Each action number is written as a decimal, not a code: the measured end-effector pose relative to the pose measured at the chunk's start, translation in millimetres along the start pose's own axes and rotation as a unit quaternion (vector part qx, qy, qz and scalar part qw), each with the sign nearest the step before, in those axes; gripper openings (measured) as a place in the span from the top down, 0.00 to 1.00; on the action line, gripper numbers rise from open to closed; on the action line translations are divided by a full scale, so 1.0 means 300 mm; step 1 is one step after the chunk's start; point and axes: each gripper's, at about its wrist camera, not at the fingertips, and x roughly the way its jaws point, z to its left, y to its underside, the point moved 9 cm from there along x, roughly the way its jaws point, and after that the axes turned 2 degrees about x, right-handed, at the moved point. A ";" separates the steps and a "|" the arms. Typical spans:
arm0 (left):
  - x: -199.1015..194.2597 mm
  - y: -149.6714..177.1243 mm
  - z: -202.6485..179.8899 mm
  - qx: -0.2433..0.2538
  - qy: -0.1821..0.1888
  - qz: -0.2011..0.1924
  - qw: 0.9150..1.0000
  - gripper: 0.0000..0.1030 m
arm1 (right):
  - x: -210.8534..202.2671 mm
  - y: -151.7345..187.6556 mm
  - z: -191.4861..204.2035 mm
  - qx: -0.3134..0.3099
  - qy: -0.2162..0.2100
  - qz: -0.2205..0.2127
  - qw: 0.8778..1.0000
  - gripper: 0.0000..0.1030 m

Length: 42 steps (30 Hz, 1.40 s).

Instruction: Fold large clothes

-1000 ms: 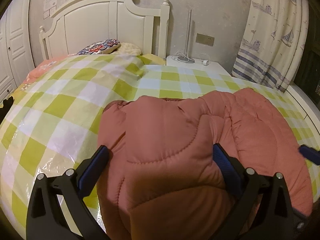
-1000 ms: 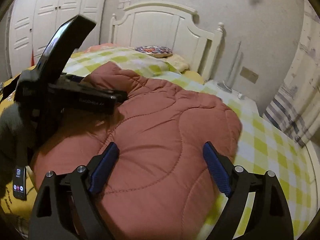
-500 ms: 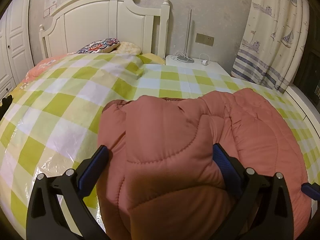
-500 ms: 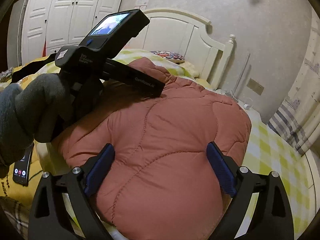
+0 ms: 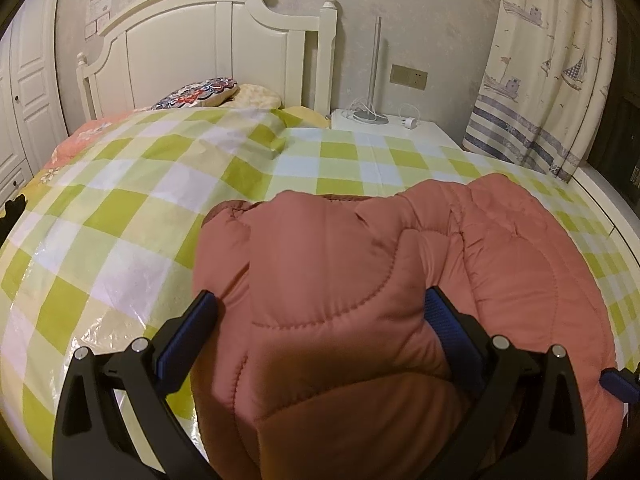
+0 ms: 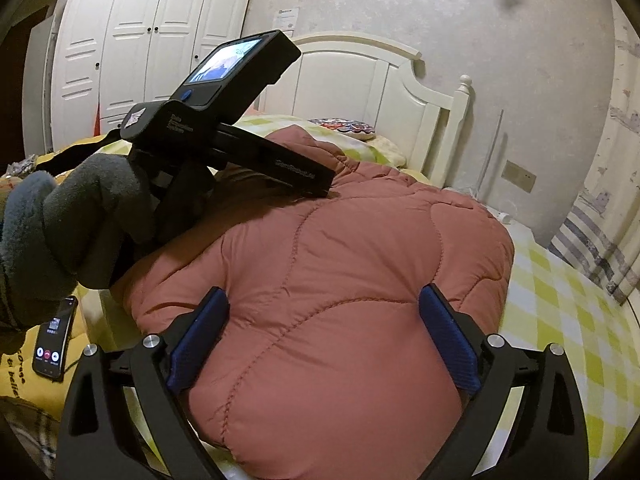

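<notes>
Both hand-held grippers tilt downward, the left point(image 5: 316, 316) spread wide, the right point(image 6: 322, 312) just opening wide.

Not much reads here. The left tool point(image 6: 256, 160), seen from the right wrist camera, carries pale lettering along its black bar and more on its block, too blurred to spell out. Below it, a yellow cloth point(image 6: 18, 380) beside the phone point(image 6: 54, 340) shows dark letters, cut off, something like "Orange". Wall notices above the headboard point(image 5: 216, 36): unreadable.

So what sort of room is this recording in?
A bedroom, quite clearly: a bed with a white headboard and pillows, a nightstand beside it, and a white wardrobe.
</notes>
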 end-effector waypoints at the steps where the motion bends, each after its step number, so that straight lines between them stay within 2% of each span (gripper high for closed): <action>1: 0.000 -0.001 0.000 0.000 -0.001 -0.001 1.000 0.02 | -0.001 -0.001 0.002 0.000 -0.003 -0.003 1.000 0.06; 7: -0.001 -0.006 0.005 0.004 -0.011 -0.007 1.000 0.02 | -0.010 -0.002 -0.001 0.004 -0.009 -0.014 1.000 0.06; 12: -0.015 0.003 0.002 0.000 -0.008 0.008 1.000 0.02 | -0.044 -0.001 0.001 0.010 -0.012 -0.021 1.000 0.05; 15: -0.144 -0.001 0.035 -0.038 -0.021 -0.005 0.999 0.02 | -0.109 -0.007 -0.024 0.033 -0.023 -0.007 0.999 0.05; 17: -0.247 -0.008 0.029 -0.042 -0.008 -0.036 0.998 0.02 | -0.195 -0.036 -0.065 0.056 -0.028 -0.027 0.998 0.05; 18: -0.294 -0.006 0.019 -0.041 -0.002 -0.050 0.998 0.02 | -0.242 -0.052 -0.099 0.077 -0.031 -0.047 0.995 0.05; 20: -0.340 0.019 -0.017 -0.027 0.007 -0.058 0.998 0.02 | -0.280 -0.065 -0.146 0.111 -0.037 -0.059 0.991 0.05; 22: -0.286 0.072 -0.057 0.018 -0.008 -0.031 0.999 0.02 | -0.279 -0.063 -0.188 0.131 -0.034 -0.062 0.989 0.05; 23: -0.242 0.095 -0.062 0.034 -0.020 -0.016 0.999 0.02 | -0.250 -0.050 -0.211 0.135 -0.030 -0.049 0.989 0.05; 24: -0.193 0.124 -0.059 0.035 -0.016 -0.003 0.999 0.02 | -0.204 -0.026 -0.233 0.140 -0.018 -0.023 0.990 0.05; 26: -0.152 0.146 -0.036 -0.001 0.025 0.001 1.000 0.02 | -0.128 0.023 -0.252 0.153 -0.007 0.023 0.988 0.05; 28: -0.138 0.155 -0.015 -0.017 0.047 0.002 0.999 0.02 | -0.070 0.071 -0.248 0.197 -0.050 0.041 0.978 0.05; 29: -0.136 0.158 -0.011 -0.012 0.047 0.000 0.999 0.02 | -0.050 0.093 -0.252 0.232 -0.068 0.043 0.969 0.05; 31: -0.136 0.166 -0.008 -0.002 0.044 -0.003 0.999 0.02 | -0.029 0.117 -0.248 0.259 -0.080 0.046 0.961 0.04; 35: -0.200 0.154 0.026 -0.029 0.039 -0.008 0.999 0.02 | -0.062 0.099 -0.242 0.254 -0.058 0.038 0.965 0.04; 37: -0.287 0.134 0.041 -0.039 0.022 -0.042 0.998 0.02 | -0.093 0.062 -0.266 0.238 -0.036 0.016 0.970 0.05; 39: -0.374 0.116 0.029 -0.038 0.020 -0.071 0.997 0.02 | -0.147 0.013 -0.265 0.213 -0.024 -0.014 0.977 0.06; 40: -0.429 0.109 0.010 -0.034 0.028 -0.087 0.995 0.02 | -0.172 -0.007 -0.260 0.204 -0.023 -0.028 0.978 0.09; 42: -0.472 0.110 -0.041 -0.020 0.042 -0.092 0.995 0.02 | -0.211 -0.032 -0.233 0.181 -0.016 -0.045 0.982 0.21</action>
